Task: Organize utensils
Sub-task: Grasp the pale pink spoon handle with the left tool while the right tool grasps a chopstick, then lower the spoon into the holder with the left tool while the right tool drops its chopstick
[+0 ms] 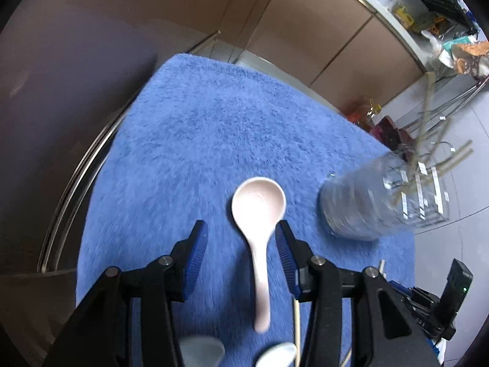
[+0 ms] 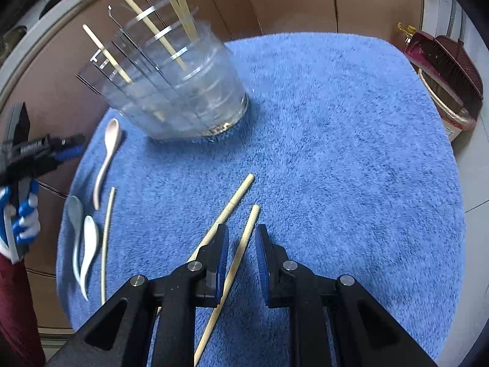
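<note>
The left claw stands open above a pink ceramic spoon lying on the blue fluffy mat, pads either side of the handle without touching it. The right claw is narrowly parted, with a bamboo chopstick running between the pads; contact is not evident, though blur makes that hard to judge. A second chopstick lies just left of it. The glass holder with chopsticks stands at the mat's far side. A grey spoon, a white spoon and a third chopstick lie near the left edge.
</note>
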`<action>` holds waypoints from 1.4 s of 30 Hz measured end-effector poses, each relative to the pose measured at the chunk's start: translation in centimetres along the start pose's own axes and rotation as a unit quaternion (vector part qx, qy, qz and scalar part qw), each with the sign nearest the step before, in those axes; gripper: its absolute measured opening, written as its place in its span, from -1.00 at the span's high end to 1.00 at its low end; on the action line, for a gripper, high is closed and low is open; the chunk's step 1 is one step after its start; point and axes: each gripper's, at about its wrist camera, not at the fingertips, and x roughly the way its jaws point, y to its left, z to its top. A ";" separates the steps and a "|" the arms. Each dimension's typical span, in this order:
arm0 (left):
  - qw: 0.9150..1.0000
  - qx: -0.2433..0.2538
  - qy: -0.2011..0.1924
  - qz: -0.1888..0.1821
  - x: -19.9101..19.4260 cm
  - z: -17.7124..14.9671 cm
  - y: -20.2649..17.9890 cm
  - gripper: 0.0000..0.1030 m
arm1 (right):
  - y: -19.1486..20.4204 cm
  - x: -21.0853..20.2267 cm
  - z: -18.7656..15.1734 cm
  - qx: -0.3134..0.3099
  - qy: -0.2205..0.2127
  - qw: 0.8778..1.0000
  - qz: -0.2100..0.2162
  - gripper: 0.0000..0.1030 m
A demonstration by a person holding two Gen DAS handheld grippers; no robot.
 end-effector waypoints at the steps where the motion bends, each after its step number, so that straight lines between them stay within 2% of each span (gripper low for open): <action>1: 1.000 0.004 0.005 -0.001 0.8 0.4 -0.1 0.15 | 0.0 0.2 0.0 0.000 0.004 1.000 -0.004 0.67; 8: 0.999 0.027 0.038 -0.013 4.2 2.2 -0.7 0.18 | 0.5 0.8 0.3 -0.005 0.025 1.000 -0.017 0.67; 11: 0.999 0.029 0.044 -0.005 4.9 2.4 -0.9 0.42 | 1.0 1.1 0.7 -0.009 0.036 0.999 -0.023 0.67; 13: 0.999 0.030 0.043 0.001 5.0 2.5 -0.9 0.70 | 1.5 1.5 1.0 -0.015 0.041 0.999 -0.031 0.67; 14: 0.999 0.030 0.043 0.003 5.1 2.5 -0.9 0.72 | 1.9 1.8 1.2 -0.019 0.044 0.998 -0.035 0.67; 19: 0.999 0.027 0.026 0.012 4.9 2.1 -1.3 0.83 | 3.0 3.1 1.8 -0.025 0.045 0.997 -0.049 0.80; 25: 0.999 0.028 -0.012 0.017 3.7 1.1 -2.9 0.87 | 1.5 2.7 2.0 0.006 0.039 0.999 -0.019 0.84; 30: 0.998 0.018 -0.059 0.011 0.4 -0.1 -3.6 0.87 | 0.3 1.0 1.1 0.010 0.016 1.000 -0.001 0.87; 34: 0.995 0.006 -0.099 0.006 -2.6 -1.0 -4.1 0.87 | -0.3 -1.4 0.4 0.002 -0.019 1.000 0.018 0.87; 39: 0.989 0.002 -0.151 0.005 -7.1 -2.8 -4.7 0.87 | 1.1 -5.4 -1.1 -0.031 -0.088 0.995 0.044 0.88; 42: 0.984 0.005 -0.180 0.004 -9.5 -4.0 -6.0 0.87 | 2.0 -8.7 -1.3 -0.057 -0.138 0.987 0.053 0.89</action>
